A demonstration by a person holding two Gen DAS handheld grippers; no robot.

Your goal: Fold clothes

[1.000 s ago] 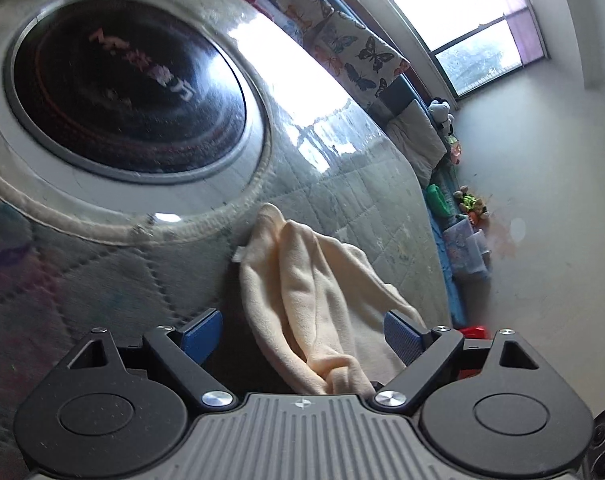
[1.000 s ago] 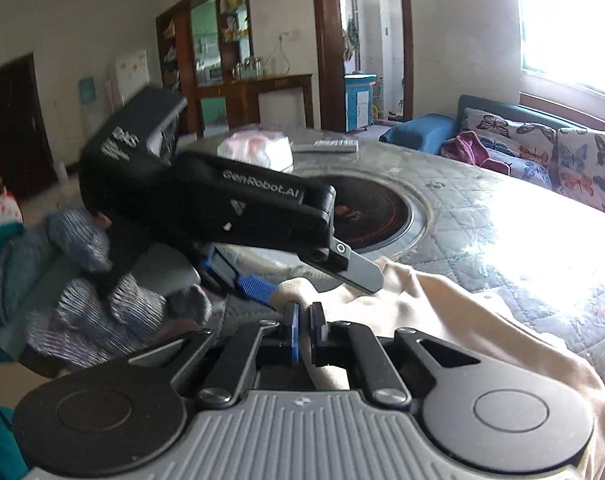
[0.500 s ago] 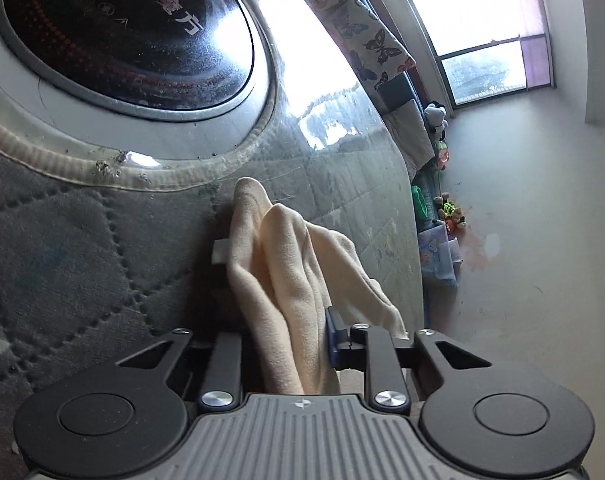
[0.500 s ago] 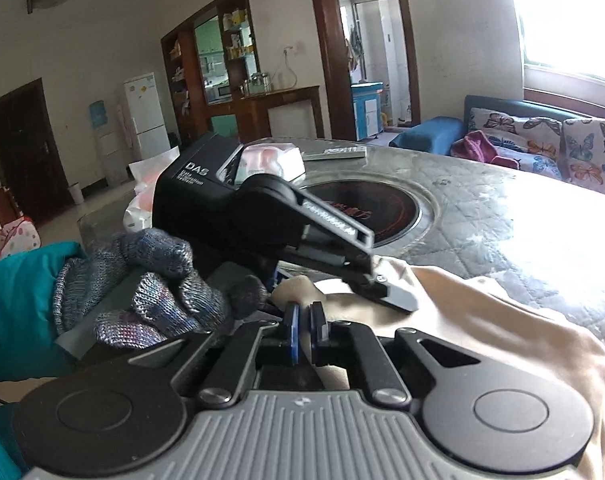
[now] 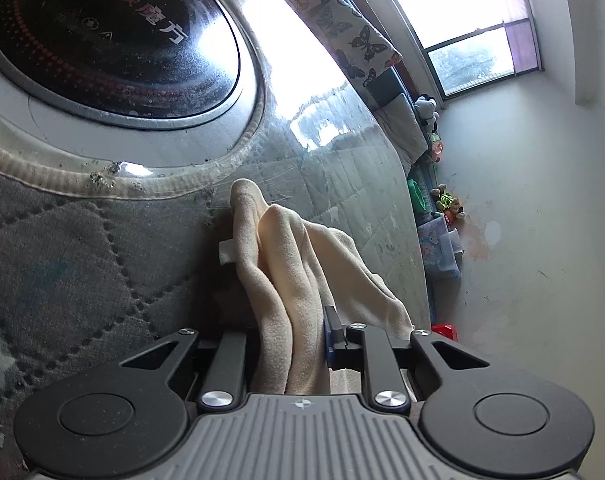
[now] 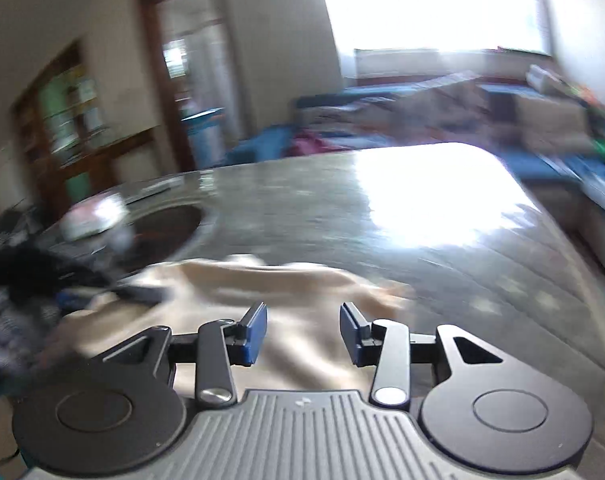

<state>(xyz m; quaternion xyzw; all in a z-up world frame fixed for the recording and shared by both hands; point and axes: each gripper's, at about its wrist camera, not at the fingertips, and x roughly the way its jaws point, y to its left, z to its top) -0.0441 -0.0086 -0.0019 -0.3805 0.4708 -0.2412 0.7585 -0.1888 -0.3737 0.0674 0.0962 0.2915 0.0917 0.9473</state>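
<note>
A cream fleece garment (image 5: pixel 290 272) lies bunched on the quilted table cover. My left gripper (image 5: pixel 290 340) is shut on a thick fold of it, cloth filling the gap between the fingers. In the blurred right wrist view the same garment (image 6: pixel 270 292) spreads below my right gripper (image 6: pixel 303 332), which is open and empty just above the cloth. The left gripper and gloved hand (image 6: pixel 30 292) show as a dark blur at the left, on the garment's edge.
A round black induction hob (image 5: pixel 102 32) is set into the table behind the garment. The table edge (image 5: pixel 418 264) drops off at the right, with a sofa, butterfly cushions (image 5: pixel 354 36) and toys beyond. A white bundle (image 6: pixel 94 216) sits by the hob.
My left gripper closed on the garment fold. My right gripper let go of the cloth, opened, and swung quickly to the right, blurring its view.
</note>
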